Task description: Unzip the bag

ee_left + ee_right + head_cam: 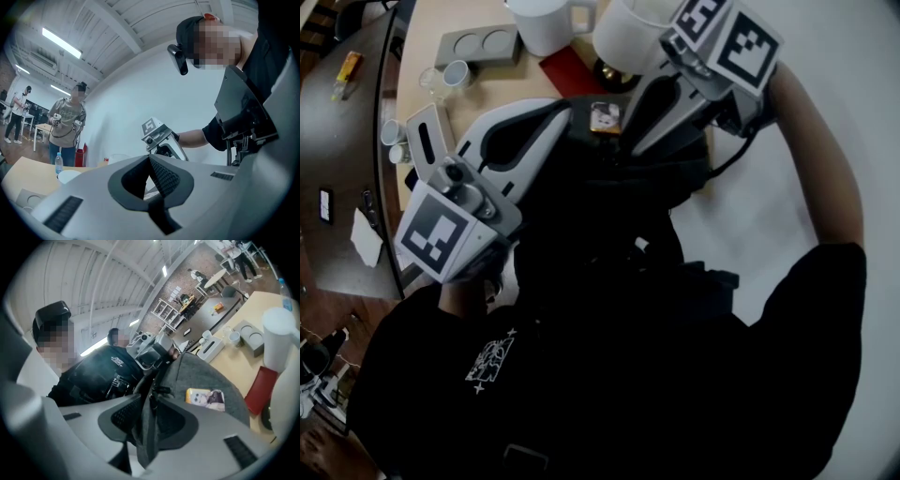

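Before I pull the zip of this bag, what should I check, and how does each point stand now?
1. Right gripper holds the bag's edge: ok, fabric pinched between its jaws.
2. Left gripper on the zip pull: not ok; jaws shut, empty.
3. Zip pull found: cannot tell; a small dark piece beside the right jaws may be it.
4. Zip open or closed: cannot tell.
5. Room to move: cannot tell; a white jug stands close to the right gripper.
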